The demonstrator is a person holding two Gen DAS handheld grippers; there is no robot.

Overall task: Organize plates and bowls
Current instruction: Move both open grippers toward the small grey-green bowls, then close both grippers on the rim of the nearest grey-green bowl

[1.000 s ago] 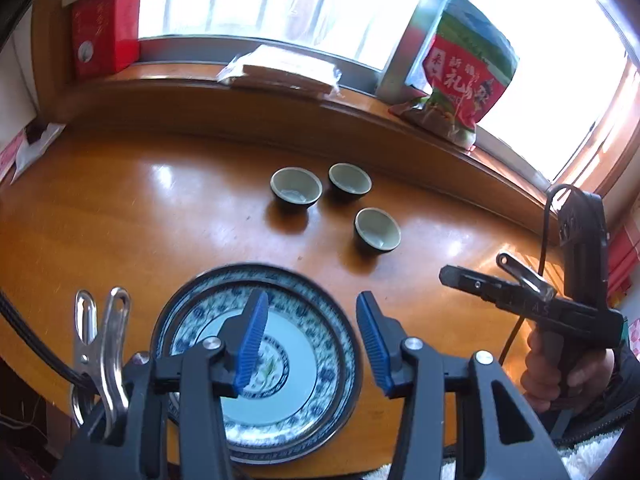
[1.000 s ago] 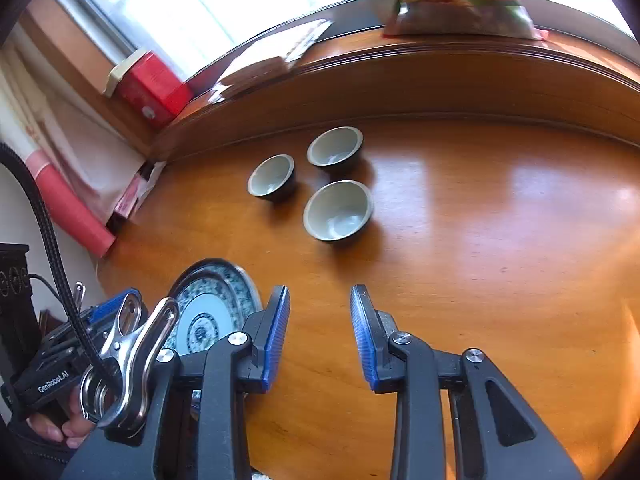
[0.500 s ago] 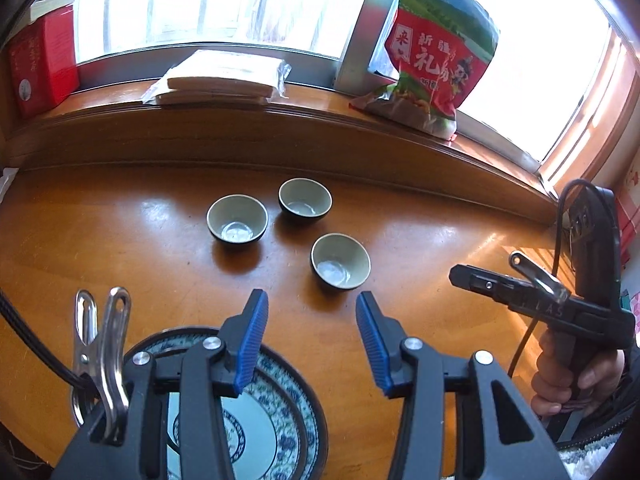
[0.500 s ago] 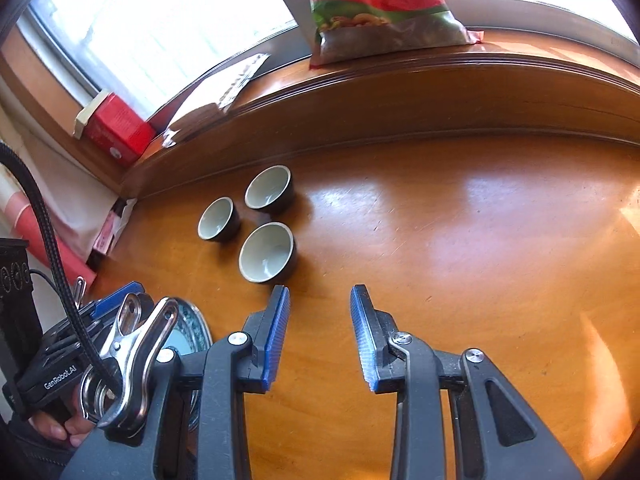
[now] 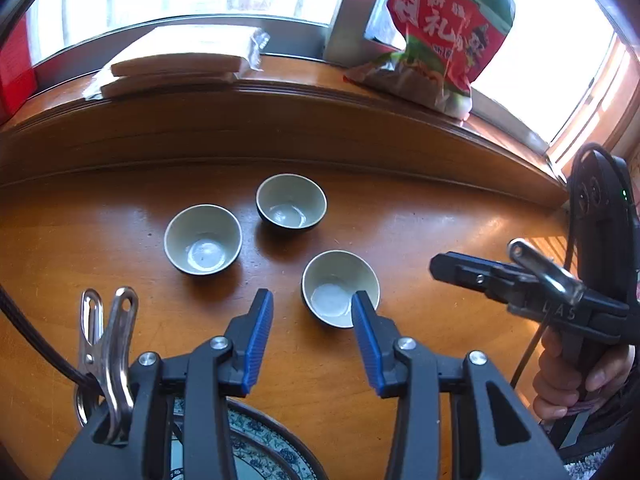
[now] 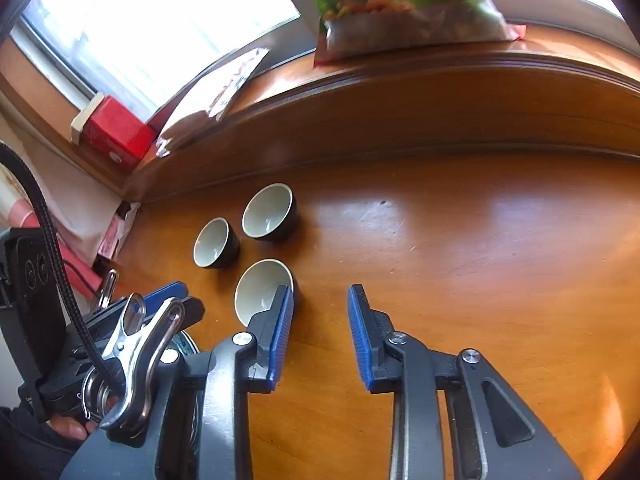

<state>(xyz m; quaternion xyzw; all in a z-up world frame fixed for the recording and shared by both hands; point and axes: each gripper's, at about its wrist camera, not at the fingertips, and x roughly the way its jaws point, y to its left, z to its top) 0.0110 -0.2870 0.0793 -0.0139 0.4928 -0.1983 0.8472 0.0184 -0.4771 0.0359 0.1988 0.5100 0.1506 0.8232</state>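
Three small dark bowls with pale insides stand on the wooden table: a left bowl [image 5: 203, 239], a far bowl [image 5: 291, 207] and a near bowl [image 5: 340, 288]. My left gripper [image 5: 311, 296] hovers just short of the near bowl. Its jaws are closing, and its right fingertip overlaps that bowl's near rim. No pad presses on the bowl. A blue-and-white patterned plate [image 5: 264, 446] lies under the left gripper, mostly hidden. My right gripper [image 6: 319, 294] is over bare wood with its jaws closing on nothing. The near bowl [image 6: 260, 290] sits just left of its left finger.
A raised wooden windowsill [image 5: 280, 120] runs along the back. It holds a red-and-green snack bag [image 5: 440, 32], a stack of white packets [image 5: 180, 64] and a red box [image 6: 116, 132]. A person's hand [image 5: 572, 380] holds the right gripper's handle at the right.
The left gripper has moved forward off the plate toward the bowls, so the plate slid to the bottom edge. The right gripper has moved forward and to the right, so the bowls shifted left. Both jaws narrowed slightly.
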